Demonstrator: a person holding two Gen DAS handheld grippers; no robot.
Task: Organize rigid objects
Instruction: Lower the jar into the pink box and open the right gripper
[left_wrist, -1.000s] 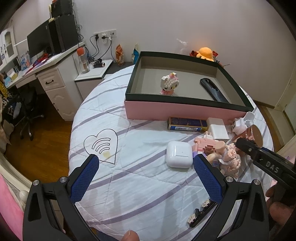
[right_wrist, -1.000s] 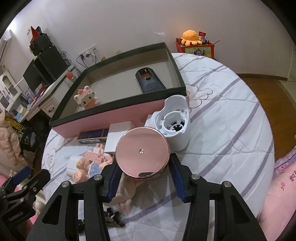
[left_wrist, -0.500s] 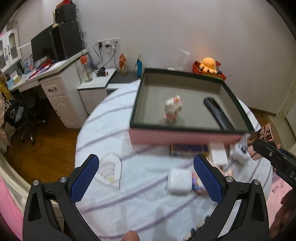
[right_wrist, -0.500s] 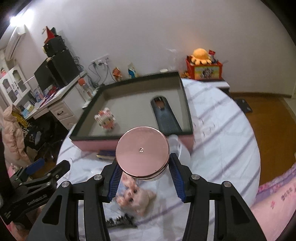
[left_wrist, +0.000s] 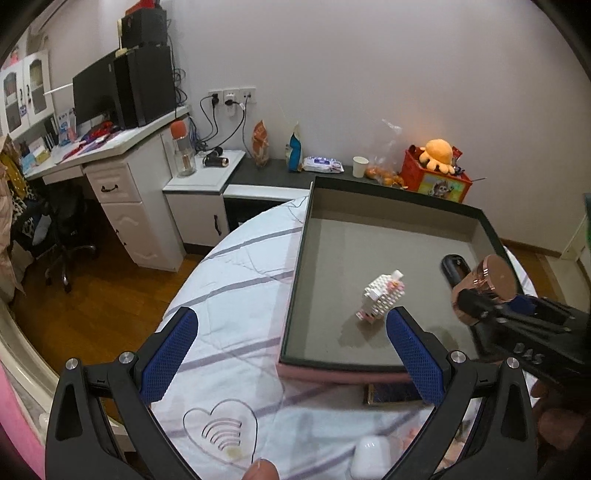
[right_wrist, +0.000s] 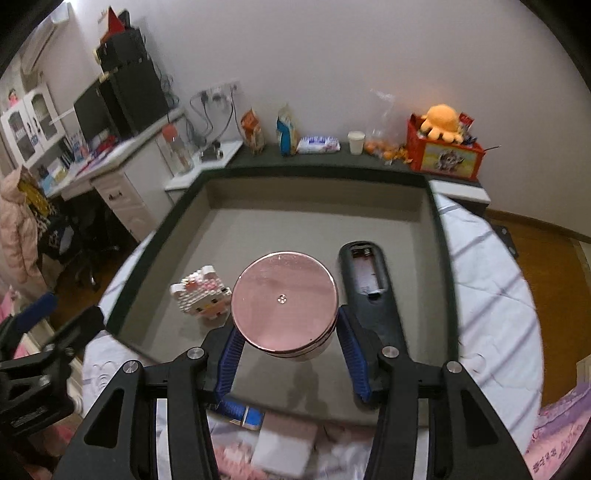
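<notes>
- right gripper (right_wrist: 286, 341) is clamped on the pink jar (right_wrist: 284, 304), held above the tray (right_wrist: 317, 177), between the block cat (right_wrist: 201, 295) on the left and the remote (right_wrist: 369, 291) on the right
- left gripper (left_wrist: 291, 354) gapes wide, empty, near the tray's near edge
- looks like the carry-in step; next: lower onto bare tray floor, then let go

Both wrist fisheyes tilt steeply down toward the back wall; the left looks from lower left of the tray (left_wrist: 295, 280); the right hangs close above it (right_wrist: 441, 258); both share the tray and block figure (left_wrist: 380, 295) (right_wrist: 201, 295).
</notes>
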